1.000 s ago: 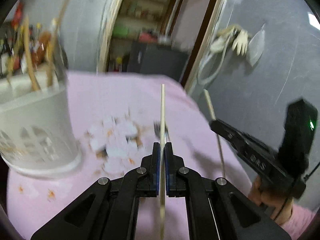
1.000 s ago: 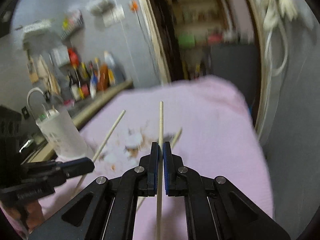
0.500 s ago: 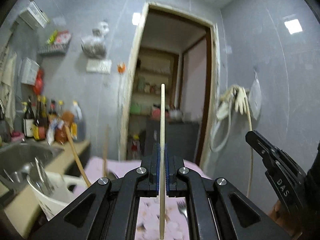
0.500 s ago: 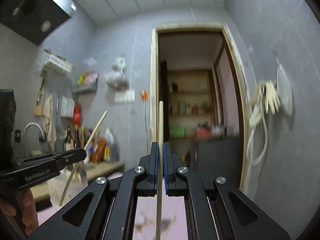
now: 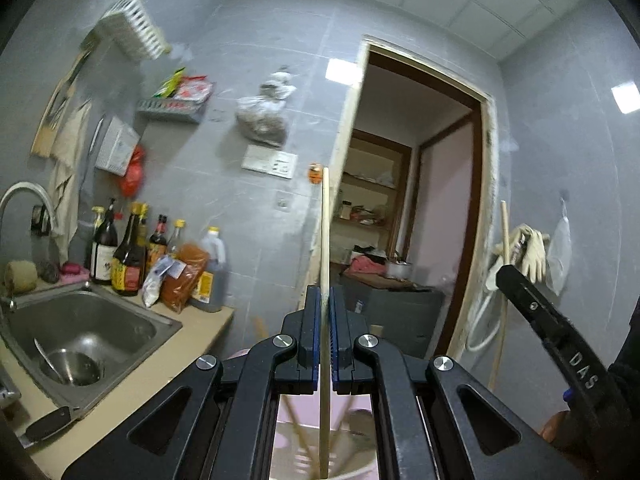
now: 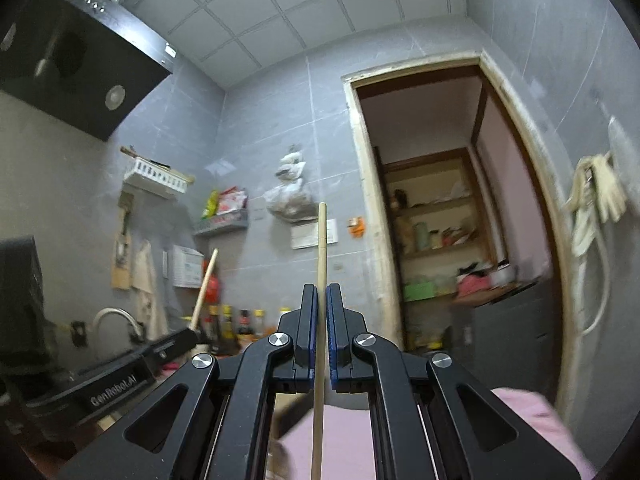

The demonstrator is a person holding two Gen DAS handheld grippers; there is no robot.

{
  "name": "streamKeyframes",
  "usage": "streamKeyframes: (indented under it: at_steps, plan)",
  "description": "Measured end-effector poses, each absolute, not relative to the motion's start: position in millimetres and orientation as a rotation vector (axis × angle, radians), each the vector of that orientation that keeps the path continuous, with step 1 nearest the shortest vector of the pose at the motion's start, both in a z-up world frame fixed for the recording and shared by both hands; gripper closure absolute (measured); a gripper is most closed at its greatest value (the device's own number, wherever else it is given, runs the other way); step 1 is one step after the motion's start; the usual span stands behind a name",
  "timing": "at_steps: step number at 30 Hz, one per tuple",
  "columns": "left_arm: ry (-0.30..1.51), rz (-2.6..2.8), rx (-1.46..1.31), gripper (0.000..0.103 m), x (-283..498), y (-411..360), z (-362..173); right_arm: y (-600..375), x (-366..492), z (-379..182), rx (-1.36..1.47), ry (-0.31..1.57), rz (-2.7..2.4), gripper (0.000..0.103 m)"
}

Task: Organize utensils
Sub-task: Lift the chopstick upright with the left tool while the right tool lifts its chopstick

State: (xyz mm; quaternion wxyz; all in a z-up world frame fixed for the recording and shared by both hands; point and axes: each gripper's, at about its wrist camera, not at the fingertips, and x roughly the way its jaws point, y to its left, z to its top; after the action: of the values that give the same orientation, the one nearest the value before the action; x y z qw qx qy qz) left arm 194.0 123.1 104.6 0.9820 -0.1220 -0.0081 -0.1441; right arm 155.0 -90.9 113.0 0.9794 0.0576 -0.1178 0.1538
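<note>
My left gripper (image 5: 325, 298) is shut on a pale wooden chopstick (image 5: 325, 220) that runs straight up between its blue pads, held level in front of the wall. Between its arms at the bottom I glimpse a blurred white utensil holder (image 5: 362, 426) with sticks in it. At the right edge my right gripper (image 5: 532, 308) holds a second chopstick (image 5: 505, 240). In the right wrist view, my right gripper (image 6: 322, 294) is shut on that chopstick (image 6: 321, 248), pointing slightly upward. My left gripper (image 6: 176, 340) shows at the left with its chopstick (image 6: 206, 280).
A steel sink (image 5: 84, 320) with a faucet (image 5: 24, 196) lies to the left, with sauce bottles (image 5: 128, 256) on the counter behind it. A black range hood (image 6: 72, 60) hangs at upper left. The pink-covered table (image 6: 532, 412) lies below. Ahead is an open doorway (image 6: 440, 240).
Both grippers have lifted and tilted up from the pink table, so the views swung from the tabletop and holder to the wall and ceiling. Each still holds its chopstick.
</note>
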Motion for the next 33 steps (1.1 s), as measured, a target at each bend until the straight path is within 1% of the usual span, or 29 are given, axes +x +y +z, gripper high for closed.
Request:
streamKeyframes:
  at_steps: [6,11,15,22,27,33]
  plan:
    - [-0.025,-0.284,-0.359,0.101,208,175,90,-64,171,112,0.175,-0.256,0.422,0.1]
    - [-0.051,-0.259,-0.403,0.101,213,193,83,-46,183,104,0.177,-0.266,0.447,0.1]
    - [-0.044,-0.234,-0.425,0.101,219,196,75,-42,194,93,0.183,-0.26,0.443,0.1]
    - [-0.032,-0.192,-0.359,0.101,225,181,58,-40,209,75,0.155,-0.238,0.433,0.1]
    - [0.001,-0.205,-0.379,0.101,233,183,46,-34,208,68,0.101,-0.255,0.412,0.1]
    - [0.001,-0.198,-0.326,0.101,227,176,37,-26,207,59,0.064,-0.242,0.402,0.1]
